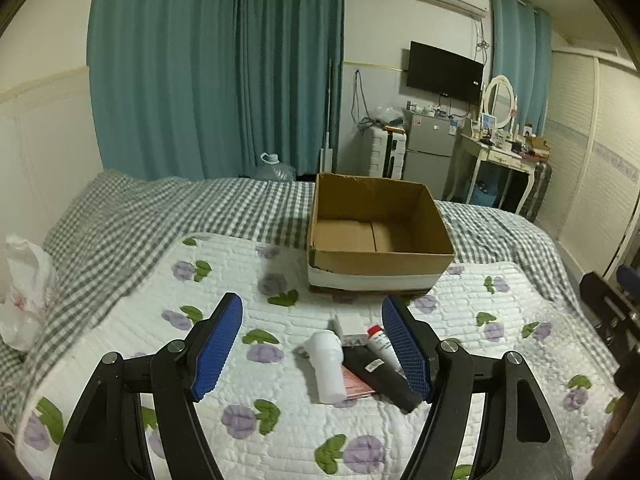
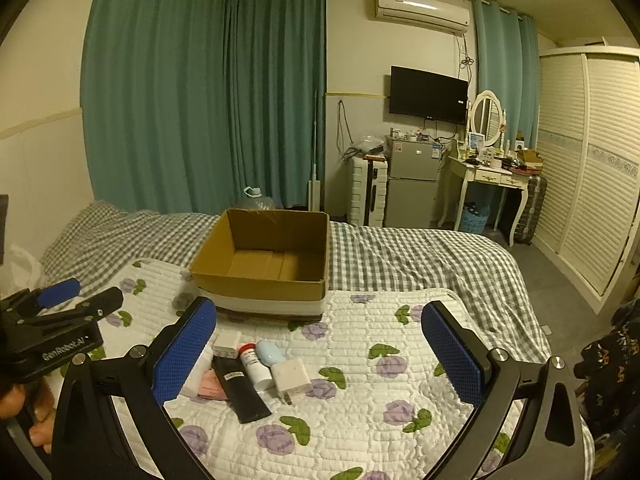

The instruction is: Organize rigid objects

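An empty cardboard box (image 1: 378,226) (image 2: 262,260) stands open on the bed. In front of it a small pile lies on the flowered quilt: a white bottle (image 1: 326,366), a black tube (image 1: 380,376) (image 2: 240,390), a red-capped white tube (image 1: 380,340) (image 2: 253,364), a pink flat item (image 2: 210,390), a small white box (image 1: 350,325) (image 2: 227,343), a pale blue oval thing (image 2: 270,352) and a white charger plug (image 2: 291,378). My left gripper (image 1: 312,344) hangs open above the pile. My right gripper (image 2: 320,354) is open too, the pile near its left finger.
The left gripper's body (image 2: 52,328) and a hand holding it show at the right wrist view's left edge. A white plastic bag (image 1: 24,292) lies on the checked blanket (image 1: 132,216). Beyond the bed stand a fridge (image 2: 412,180), a dressing table (image 2: 490,172) and a wardrobe (image 2: 592,168).
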A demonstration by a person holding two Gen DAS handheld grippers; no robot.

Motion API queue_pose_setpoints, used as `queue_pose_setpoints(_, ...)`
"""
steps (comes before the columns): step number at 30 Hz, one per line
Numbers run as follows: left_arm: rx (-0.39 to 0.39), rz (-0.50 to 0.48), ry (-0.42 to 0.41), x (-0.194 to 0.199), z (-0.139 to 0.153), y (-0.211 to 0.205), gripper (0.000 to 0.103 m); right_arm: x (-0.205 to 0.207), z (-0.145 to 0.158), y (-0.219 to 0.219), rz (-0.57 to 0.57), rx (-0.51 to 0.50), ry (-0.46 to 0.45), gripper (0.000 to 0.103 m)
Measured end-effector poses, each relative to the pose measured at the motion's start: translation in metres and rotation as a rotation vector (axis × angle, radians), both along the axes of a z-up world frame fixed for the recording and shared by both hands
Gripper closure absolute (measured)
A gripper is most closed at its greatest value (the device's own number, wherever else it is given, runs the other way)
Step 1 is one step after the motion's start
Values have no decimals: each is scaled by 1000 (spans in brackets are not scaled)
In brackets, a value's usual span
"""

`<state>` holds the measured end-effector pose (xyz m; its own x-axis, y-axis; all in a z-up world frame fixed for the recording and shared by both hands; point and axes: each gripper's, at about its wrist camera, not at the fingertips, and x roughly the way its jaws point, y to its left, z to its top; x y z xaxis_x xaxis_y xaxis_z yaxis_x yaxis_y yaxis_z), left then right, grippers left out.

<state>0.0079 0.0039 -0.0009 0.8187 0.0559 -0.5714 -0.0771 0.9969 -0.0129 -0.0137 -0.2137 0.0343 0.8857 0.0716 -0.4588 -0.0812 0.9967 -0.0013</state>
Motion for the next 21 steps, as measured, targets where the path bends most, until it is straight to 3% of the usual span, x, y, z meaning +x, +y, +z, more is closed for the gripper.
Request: queue_pose_setpoints(21,23,-16,3,4,-3,4,28,1,4,0,-3,5,1,0)
